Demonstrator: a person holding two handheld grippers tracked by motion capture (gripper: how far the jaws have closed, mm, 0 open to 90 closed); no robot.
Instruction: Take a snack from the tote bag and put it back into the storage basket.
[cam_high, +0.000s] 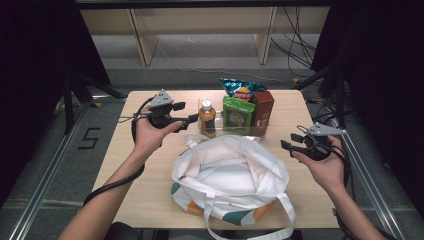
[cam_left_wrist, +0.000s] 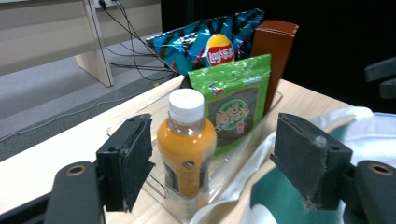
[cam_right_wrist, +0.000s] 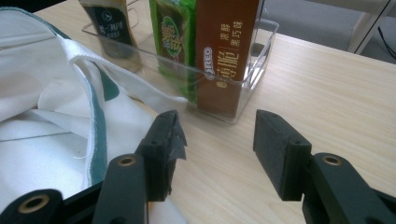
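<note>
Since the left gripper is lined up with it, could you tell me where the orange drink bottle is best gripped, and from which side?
Grip the orange drink bottle across its upper body, just under the white cap. It stands upright at the near end of the clear bin, whose wall covers its base. Probably come level from the open end where the left gripper faces it, jaws open, since the green packet stands behind.

An orange juice bottle (cam_left_wrist: 186, 140) with a white cap stands upright at the clear tray's (cam_left_wrist: 243, 140) end.
</note>
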